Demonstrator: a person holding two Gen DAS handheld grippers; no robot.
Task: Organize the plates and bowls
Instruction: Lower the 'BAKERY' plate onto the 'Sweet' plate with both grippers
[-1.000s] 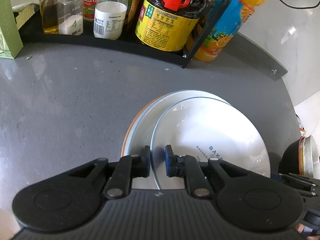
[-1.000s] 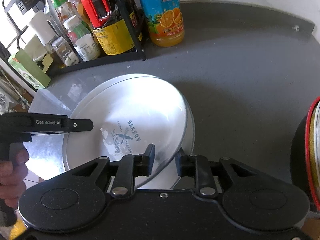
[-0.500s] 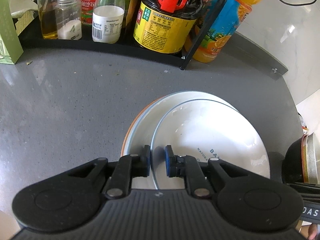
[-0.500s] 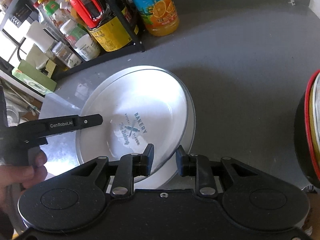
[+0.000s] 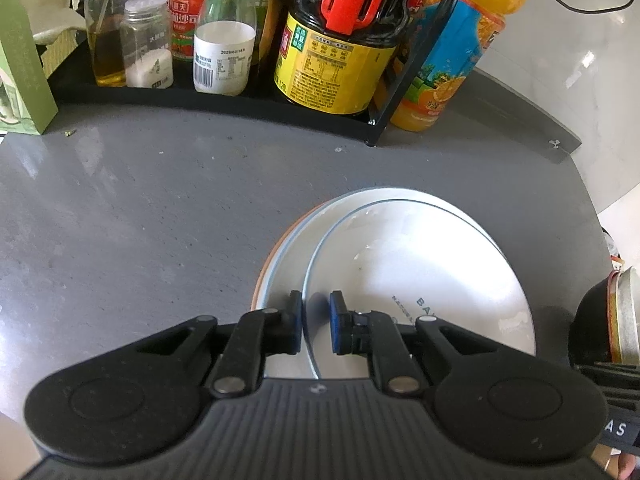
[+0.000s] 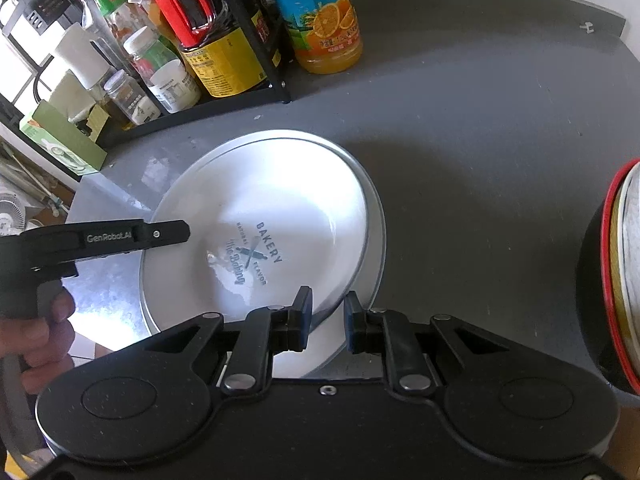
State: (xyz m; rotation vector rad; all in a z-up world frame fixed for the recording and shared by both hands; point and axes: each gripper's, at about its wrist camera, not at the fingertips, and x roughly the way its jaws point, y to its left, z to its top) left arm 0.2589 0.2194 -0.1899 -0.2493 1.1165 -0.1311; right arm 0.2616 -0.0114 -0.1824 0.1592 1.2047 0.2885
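My left gripper (image 5: 315, 322) straddles the near rim of the white plate (image 5: 420, 272), pads parted, not pinching; that plate lies on a larger plate (image 5: 288, 248) on the grey counter (image 5: 140, 220); my right gripper (image 6: 327, 322) likewise straddles its rim, unclamped.

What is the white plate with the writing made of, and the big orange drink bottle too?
The white plate looks like glazed ceramic: smooth, shiny, catching window glare, with printed lettering. It could be melamine; the look leaves that open. The orange drink bottle seems to be clear plastic, since the juice shows through beside its glossy wrapped label.
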